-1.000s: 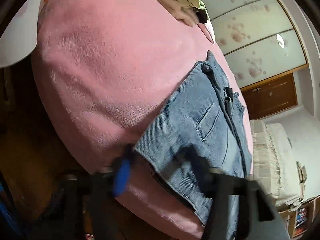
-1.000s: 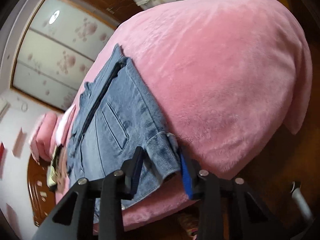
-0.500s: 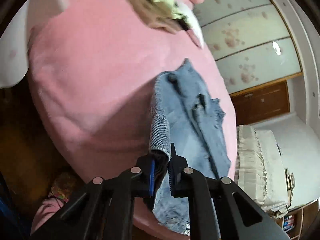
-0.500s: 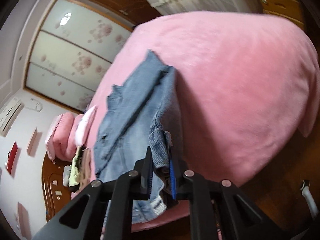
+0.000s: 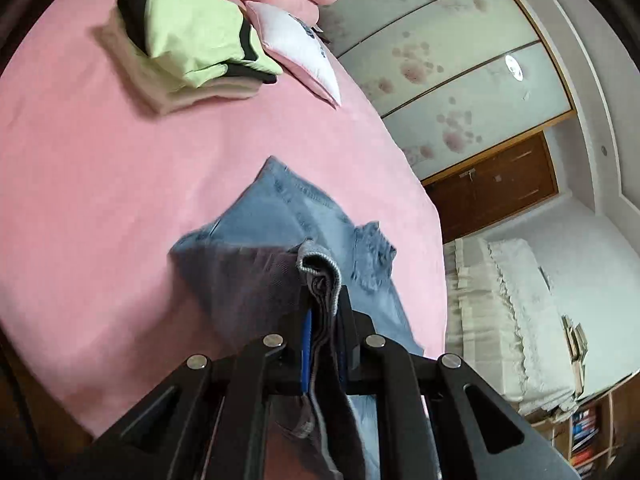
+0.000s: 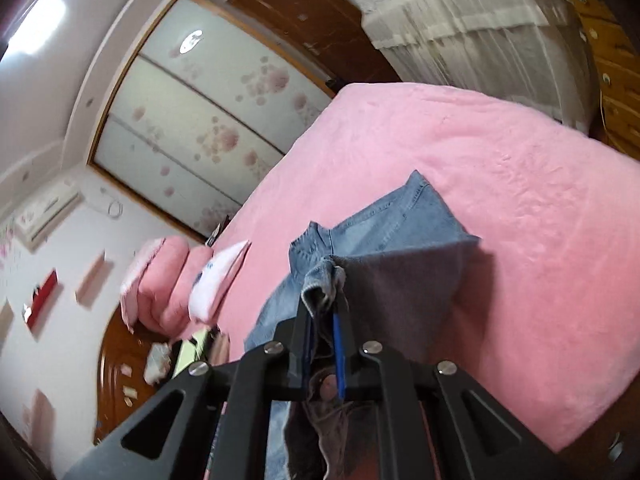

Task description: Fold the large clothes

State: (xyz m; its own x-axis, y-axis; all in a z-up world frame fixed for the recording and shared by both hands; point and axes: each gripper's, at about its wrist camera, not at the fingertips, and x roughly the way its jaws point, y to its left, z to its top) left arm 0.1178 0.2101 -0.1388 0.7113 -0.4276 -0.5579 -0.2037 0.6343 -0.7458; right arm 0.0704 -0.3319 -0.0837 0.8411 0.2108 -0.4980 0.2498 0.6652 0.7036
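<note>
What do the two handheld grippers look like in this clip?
Both the left gripper and the right gripper are matte black with angular linkage arms, triangular cut-outs and round silver pivot screws. Each shows a blue strip along one finger's inner face. No cables, hands or sleeves show.

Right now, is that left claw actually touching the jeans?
Touching. The left wrist view shows the left gripper pinching a bunched denim edge of the jeans between its closed jaws.

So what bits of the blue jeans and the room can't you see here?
- Blue denim jeans: the near end is hidden behind the left gripper in the left wrist view, and behind the right gripper in the right wrist view.
- Folded lime-green garment: the pale stack beneath shows only edges.
- Wall shelves: motion-blurred, right wrist view.
</note>
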